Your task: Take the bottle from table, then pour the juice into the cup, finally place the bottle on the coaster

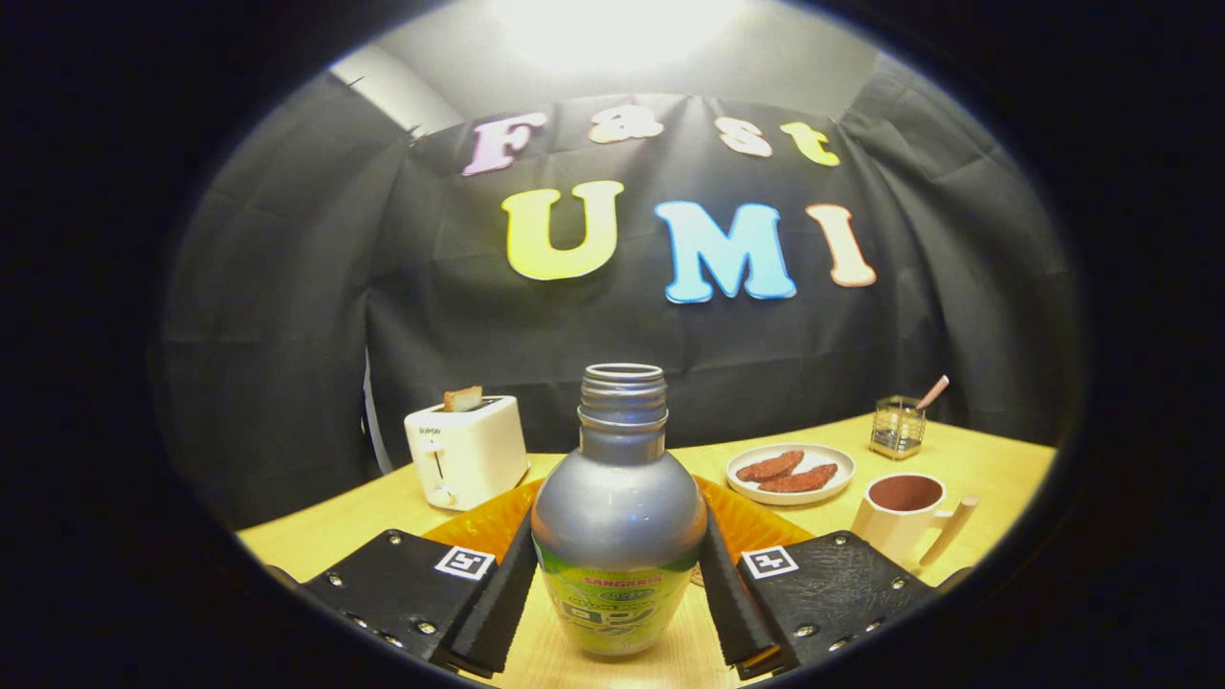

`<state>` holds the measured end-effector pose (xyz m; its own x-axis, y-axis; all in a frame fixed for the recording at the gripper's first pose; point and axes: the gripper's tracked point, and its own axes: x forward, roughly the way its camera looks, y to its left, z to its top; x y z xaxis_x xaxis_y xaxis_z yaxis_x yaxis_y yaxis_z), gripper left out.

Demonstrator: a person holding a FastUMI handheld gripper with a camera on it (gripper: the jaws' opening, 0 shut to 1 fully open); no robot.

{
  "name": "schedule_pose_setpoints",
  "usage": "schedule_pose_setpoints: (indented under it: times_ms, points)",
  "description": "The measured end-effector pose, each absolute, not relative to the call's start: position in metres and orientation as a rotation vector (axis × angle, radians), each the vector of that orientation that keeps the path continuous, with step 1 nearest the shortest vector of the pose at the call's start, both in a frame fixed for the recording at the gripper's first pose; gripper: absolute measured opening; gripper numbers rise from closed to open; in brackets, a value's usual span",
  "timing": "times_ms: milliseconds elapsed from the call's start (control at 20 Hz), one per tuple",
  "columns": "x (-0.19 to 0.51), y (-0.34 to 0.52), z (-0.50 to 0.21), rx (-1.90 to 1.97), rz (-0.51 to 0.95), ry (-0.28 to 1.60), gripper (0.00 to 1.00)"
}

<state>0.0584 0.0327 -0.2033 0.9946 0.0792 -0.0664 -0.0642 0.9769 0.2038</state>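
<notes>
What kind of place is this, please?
Probably a staged breakfast table in a recording booth: a toaster holding bread, a plate of food and a cup on a wooden table. The gripper fingers flank an open bottle.

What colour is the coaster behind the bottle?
Translucent orange, a ribbed flat coaster behind the capless silver bottle held in the claw; clearest in the gripper view.

Uncapped grey bottle upright between jaws, orange coaster behind, cup beyond.
</notes>
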Motion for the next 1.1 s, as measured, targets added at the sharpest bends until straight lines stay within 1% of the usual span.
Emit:
schedule_pose_setpoints:
  times_ms: [100, 300, 450, 850, 1100]
  points:
    - [0.059, 0.016, -0.196, 0.328, 0.059, 0.093, 0.79]
    - [0.069, -0.019, -0.188, 0.624, 0.037, 0.070, 0.78]
    - [0.078, -0.035, -0.189, 0.732, 0.030, 0.077, 0.78]
    - [0.089, -0.041, -0.194, 0.983, 0.070, 0.095, 0.78]
    - [0.088, -0.048, -0.193, 1.223, 0.109, 0.048, 0.77]
